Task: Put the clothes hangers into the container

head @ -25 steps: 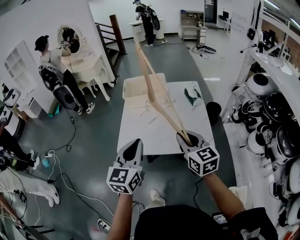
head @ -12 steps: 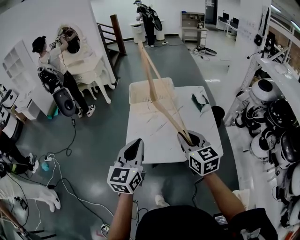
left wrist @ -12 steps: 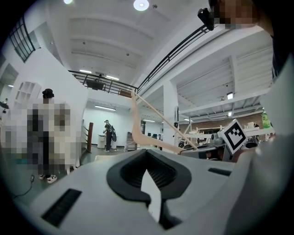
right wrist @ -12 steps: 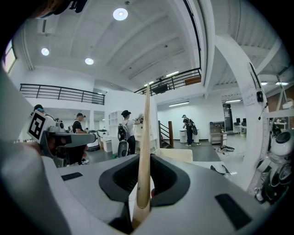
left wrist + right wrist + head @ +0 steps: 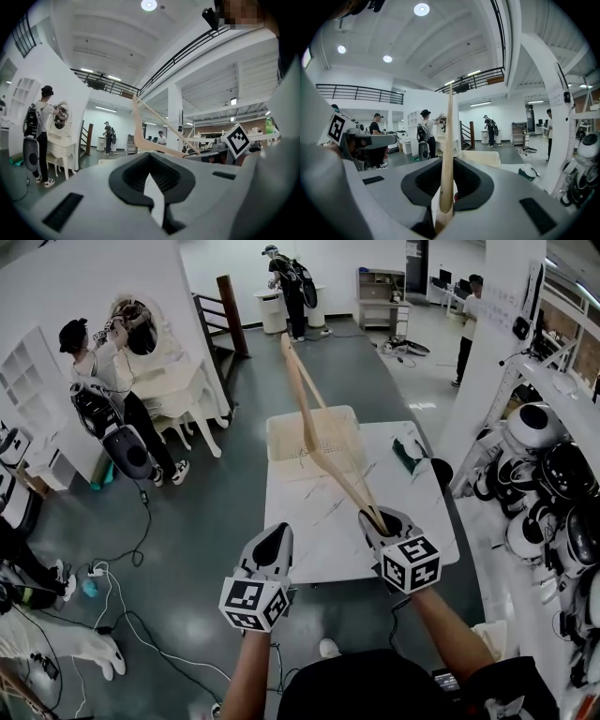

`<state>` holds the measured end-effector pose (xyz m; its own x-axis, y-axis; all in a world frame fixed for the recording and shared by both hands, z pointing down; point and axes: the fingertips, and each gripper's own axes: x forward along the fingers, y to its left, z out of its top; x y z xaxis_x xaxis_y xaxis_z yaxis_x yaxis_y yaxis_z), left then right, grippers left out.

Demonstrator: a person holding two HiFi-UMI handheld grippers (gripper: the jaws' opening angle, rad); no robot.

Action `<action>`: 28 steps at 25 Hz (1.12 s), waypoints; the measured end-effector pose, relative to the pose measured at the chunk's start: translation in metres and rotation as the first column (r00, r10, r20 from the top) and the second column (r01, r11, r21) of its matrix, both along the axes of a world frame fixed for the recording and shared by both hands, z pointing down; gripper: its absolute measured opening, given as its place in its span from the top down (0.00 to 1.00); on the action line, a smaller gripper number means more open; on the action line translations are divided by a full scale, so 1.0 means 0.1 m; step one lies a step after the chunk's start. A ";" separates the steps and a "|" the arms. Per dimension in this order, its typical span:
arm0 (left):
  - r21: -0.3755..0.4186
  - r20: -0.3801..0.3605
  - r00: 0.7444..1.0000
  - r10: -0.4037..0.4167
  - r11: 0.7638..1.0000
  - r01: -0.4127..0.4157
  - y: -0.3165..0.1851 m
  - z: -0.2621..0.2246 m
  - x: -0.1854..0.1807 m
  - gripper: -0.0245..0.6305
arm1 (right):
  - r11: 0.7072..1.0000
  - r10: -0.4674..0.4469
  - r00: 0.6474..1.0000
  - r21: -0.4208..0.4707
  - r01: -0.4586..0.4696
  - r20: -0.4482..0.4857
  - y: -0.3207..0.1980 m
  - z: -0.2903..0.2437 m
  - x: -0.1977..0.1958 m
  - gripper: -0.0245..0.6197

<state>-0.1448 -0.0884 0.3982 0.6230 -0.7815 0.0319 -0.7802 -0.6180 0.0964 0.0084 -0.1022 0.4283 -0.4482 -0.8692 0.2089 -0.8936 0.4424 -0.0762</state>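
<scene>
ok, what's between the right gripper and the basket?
Head view: only bare tabletop, with the wooden hanger clamped in the right gripper reaching over it toward the basket.

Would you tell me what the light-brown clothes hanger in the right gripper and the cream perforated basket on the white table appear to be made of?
The light-brown clothes hanger looks like smooth, lightly varnished wood: warm tan tone, soft sheen. The cream perforated basket is probably matt moulded plastic, judging by its even colour and regular small holes.
</scene>
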 end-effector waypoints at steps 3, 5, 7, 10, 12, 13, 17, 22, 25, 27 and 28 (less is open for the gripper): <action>-0.003 -0.006 1.000 0.011 1.000 -0.011 -0.10 0.04 -0.05 0.96 | 1.000 0.010 1.000 0.000 -0.010 -0.001 -0.09 0.02 -0.05 0.86; -0.008 -0.012 1.000 0.016 1.000 -0.016 -0.15 0.07 -0.09 0.96 | 1.000 0.016 1.000 -0.002 -0.016 -0.004 -0.13 0.04 -0.09 0.86; -0.010 -0.017 1.000 0.021 1.000 -0.021 -0.20 0.08 -0.13 0.96 | 1.000 0.021 1.000 -0.005 -0.021 -0.010 -0.15 0.06 -0.13 0.86; -0.014 -0.022 0.999 0.029 0.999 -0.030 -0.25 0.10 -0.18 0.96 | 1.000 0.029 0.999 -0.008 -0.029 -0.015 -0.19 0.07 -0.17 0.86; -0.017 -0.026 0.999 0.032 0.999 -0.033 -0.28 0.11 -0.19 0.96 | 0.999 0.036 0.999 -0.009 -0.036 -0.016 -0.22 0.07 -0.17 0.86; -0.019 -0.029 0.999 0.033 0.999 -0.034 -0.29 0.12 -0.19 0.96 | 0.999 0.038 0.999 -0.009 -0.038 -0.017 -0.23 0.07 -0.17 0.86; -0.027 -0.040 0.998 0.039 0.999 -0.040 -0.34 0.17 -0.17 0.96 | 0.999 0.050 0.998 -0.012 -0.050 -0.024 -0.26 0.09 -0.12 0.86; -0.029 -0.045 0.998 0.048 0.998 -0.050 -0.42 0.18 -0.15 0.96 | 0.998 0.058 0.998 -0.012 -0.058 -0.024 -0.33 0.10 -0.11 0.86; -0.022 -0.045 0.998 0.050 0.998 -0.051 -0.50 0.17 -0.13 0.96 | 0.998 0.058 0.998 -0.001 -0.058 -0.019 -0.40 0.08 -0.10 0.86; -0.023 -0.041 0.998 0.051 0.998 -0.052 -0.55 0.18 -0.10 0.96 | 0.998 0.057 0.998 0.003 -0.057 -0.015 -0.46 0.08 -0.08 0.86; -0.025 -0.039 0.998 0.052 0.998 -0.053 -0.58 0.19 -0.08 0.96 | 0.998 0.057 0.998 0.002 -0.057 -0.013 -0.49 0.09 -0.06 0.86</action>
<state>-0.1527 -0.1463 0.4171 0.6646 -0.7467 0.0270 -0.7419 -0.6552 0.1425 0.0027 -0.1507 0.4375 -0.3950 -0.8937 0.2127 -0.9183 0.3906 -0.0638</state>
